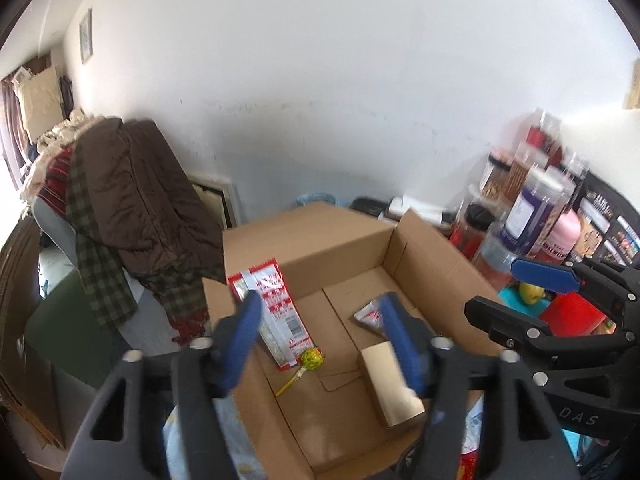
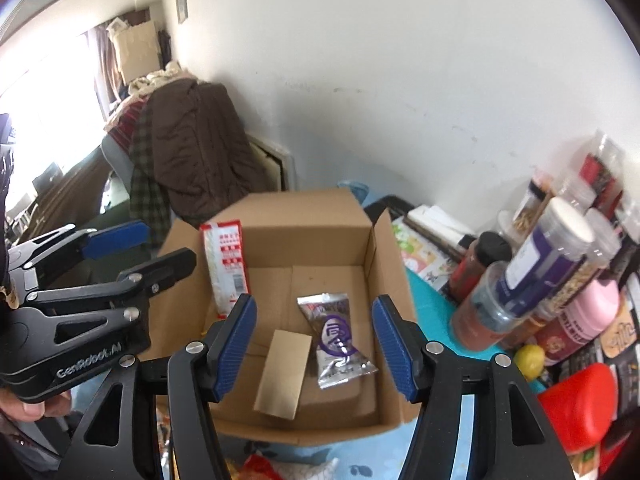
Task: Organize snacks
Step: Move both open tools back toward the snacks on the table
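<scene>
The black plastic left gripper (image 2: 120, 256), seen left of the open brown cardboard box (image 2: 384, 256), carries the white text "GenRobot.AI" on its body. The black plastic right gripper (image 1: 524, 292), right of this box, shows the letters "DAS". Packet prints are unreadable.

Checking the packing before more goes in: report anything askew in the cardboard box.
The long red-and-white snack packet stands propped against the brown cardboard box's left wall, while the silver pouch lies flat.

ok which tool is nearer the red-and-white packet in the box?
Left. The left tool hovers with one finger by the red-and-white packet; the right tool hangs over the silver pouch, farther off.
</scene>
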### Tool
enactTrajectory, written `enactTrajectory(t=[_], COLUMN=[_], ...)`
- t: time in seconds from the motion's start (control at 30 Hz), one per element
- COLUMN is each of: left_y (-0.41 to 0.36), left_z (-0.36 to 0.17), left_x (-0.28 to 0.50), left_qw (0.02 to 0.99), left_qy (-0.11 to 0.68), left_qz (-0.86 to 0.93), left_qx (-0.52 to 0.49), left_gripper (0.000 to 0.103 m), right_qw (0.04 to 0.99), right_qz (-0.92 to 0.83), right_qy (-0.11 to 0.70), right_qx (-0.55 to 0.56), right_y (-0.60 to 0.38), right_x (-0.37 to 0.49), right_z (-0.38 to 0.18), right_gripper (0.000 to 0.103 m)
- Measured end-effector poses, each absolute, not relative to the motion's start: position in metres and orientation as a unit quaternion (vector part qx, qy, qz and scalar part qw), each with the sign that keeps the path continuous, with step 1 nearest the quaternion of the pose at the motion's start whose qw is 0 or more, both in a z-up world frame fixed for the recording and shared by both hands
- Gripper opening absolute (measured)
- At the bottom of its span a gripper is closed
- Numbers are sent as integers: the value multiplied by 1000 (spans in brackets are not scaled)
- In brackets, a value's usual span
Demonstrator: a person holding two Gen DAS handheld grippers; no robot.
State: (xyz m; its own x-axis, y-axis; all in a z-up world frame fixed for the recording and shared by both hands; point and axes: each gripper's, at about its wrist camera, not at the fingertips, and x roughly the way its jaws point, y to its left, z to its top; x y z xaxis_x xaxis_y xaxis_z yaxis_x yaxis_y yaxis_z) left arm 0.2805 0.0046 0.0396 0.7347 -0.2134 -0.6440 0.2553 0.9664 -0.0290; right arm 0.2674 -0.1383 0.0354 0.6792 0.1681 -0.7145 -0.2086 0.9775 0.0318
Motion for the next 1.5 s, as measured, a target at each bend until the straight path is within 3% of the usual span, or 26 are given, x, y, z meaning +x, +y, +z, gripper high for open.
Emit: enactTrajectory(t=[0.4,0.5,0.87,1.5], left_y=[19,25,36,33], left_z=[92,103,126,90], left_x=[215,196,129,69], left_qw=[953,958,964,944], left_qy=[269,249,200,222], left_qz=[-136,-139,-171,-242], left_qx=[23,22,25,33], left_gripper=[73,81,82,82], right_qw=[943,949,966,968], right_qz=[89,86,62,15], right_qy=[320,301,249,251], right_qx=[-24,-22,-16,4], right_y=[-140,-140,-141,-142], right_x=[205,185,111,23], right_z=[87,98,121,81], right_gripper=[74,77,94,96])
